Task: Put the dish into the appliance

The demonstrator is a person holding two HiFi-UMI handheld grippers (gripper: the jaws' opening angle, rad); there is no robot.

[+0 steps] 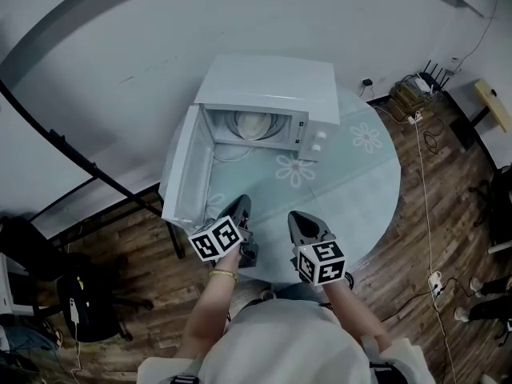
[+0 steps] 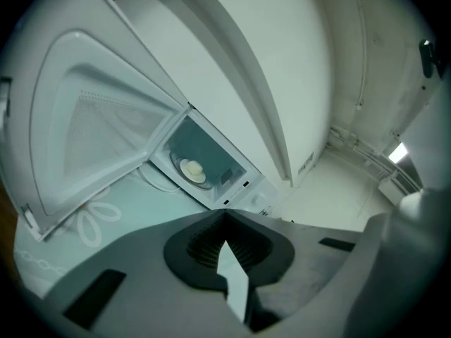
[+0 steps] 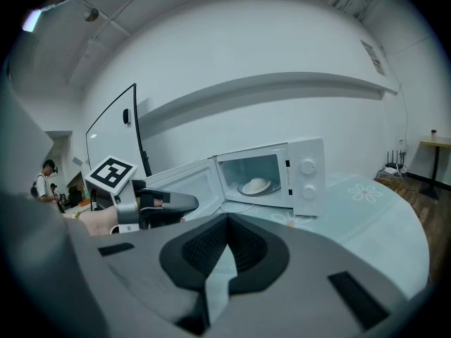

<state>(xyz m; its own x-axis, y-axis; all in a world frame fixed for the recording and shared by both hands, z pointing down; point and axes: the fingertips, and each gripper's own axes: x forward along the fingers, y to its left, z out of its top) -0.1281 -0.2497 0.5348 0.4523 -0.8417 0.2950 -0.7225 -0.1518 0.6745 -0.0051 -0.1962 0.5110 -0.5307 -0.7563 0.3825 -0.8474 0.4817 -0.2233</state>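
- The left gripper [image 1: 238, 207] has its jaws pressed together with nothing between them. The left gripper view [image 2: 225, 218] shows the two dark pads meeting at the tip, and that's it.
- Same deal with the right gripper [image 1: 301, 219]: its jaws are closed tip to tip and it's empty, going by its own view [image 3: 227, 221].
- Both are held side by side over the near edge of the table [image 1: 376, 174], noses pointing forward and close to each other but not touching. From the right gripper's view, the left one [image 3: 190, 204] sits just off to its left.
- The dish [image 1: 254, 122] is already inside the microwave [image 1: 268, 94], straight ahead of both grippers and well apart from them. It's a pale, rounded thing sitting in the middle of the cavity.
- From the left gripper it shows up ahead and a bit left of the nose [image 2: 192, 170]. From the right gripper it's ahead and slightly right [image 3: 255, 186].
- The microwave's door [image 1: 188, 166] is swung wide open. It sticks out toward the person on the left side, and its free edge ends up near the left gripper's tip, just to that gripper's left.
- The two knobs [image 3: 307, 178] are on the panel to the right of the cavity, ahead-right of the right gripper.
- The table is round with a light cloth that has flower prints on it, and there's wood floor [image 1: 416, 246] beyond it on the right gripper's side.
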